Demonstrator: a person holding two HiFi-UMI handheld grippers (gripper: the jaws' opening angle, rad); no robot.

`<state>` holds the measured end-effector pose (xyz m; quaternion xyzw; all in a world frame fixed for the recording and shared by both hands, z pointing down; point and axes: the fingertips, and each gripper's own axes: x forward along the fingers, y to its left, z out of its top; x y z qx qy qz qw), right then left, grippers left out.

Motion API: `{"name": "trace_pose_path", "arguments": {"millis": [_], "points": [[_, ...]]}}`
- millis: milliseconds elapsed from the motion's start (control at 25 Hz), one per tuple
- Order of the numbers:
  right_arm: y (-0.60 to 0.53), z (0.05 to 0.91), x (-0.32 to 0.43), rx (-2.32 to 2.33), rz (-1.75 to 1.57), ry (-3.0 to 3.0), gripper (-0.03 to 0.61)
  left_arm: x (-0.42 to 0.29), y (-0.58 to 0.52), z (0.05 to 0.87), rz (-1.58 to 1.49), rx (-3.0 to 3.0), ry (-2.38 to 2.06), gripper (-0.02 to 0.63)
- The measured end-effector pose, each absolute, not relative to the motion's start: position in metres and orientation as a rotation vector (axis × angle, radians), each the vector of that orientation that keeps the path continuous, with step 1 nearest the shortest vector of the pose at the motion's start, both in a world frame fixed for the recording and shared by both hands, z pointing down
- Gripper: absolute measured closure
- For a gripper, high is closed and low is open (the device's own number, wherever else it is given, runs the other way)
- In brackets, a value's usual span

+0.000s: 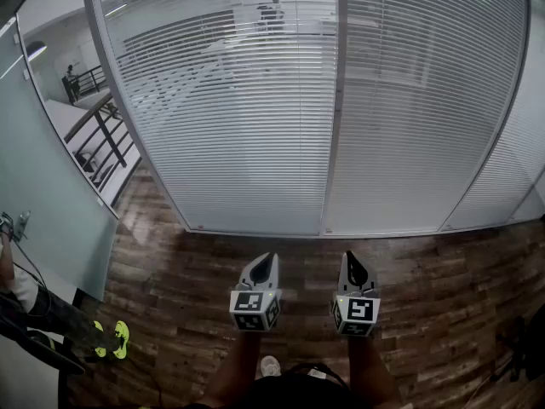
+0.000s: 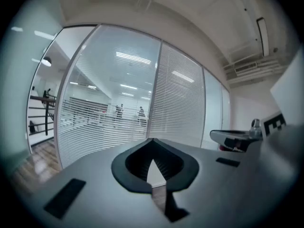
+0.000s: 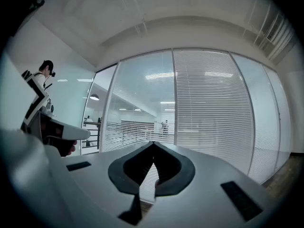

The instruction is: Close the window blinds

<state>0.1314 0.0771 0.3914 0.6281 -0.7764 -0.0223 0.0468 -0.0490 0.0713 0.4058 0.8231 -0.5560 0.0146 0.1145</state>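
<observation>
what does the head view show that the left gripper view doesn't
Only the head view: the person's forearms, the marker cube on the left hand-held gripper, and yellow shoes at the left. Only the left gripper view: the ceiling vent, and that gripper's jaws meeting at the tips, nothing between. Both: the window blinds, see-through at the left panel, the railing and the right hand-held gripper.

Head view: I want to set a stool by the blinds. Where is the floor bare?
Bare: the brown wood-plank floor between the white slatted blinds and the grey left gripper and right gripper, also rightward of them. Crowded: lower left, a bystander's yellow-green shoes beside the frosted glass panel.
</observation>
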Motion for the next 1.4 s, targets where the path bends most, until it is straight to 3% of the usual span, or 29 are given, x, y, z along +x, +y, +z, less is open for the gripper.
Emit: {"name": "trace_pose_path", "arguments": {"millis": [1400], "points": [[0.069,0.416,0.072,1.927,-0.008,-2.386,0.575,-0.088,0.063,0.408,0.139,2.587,-1.634,0.620]]}}
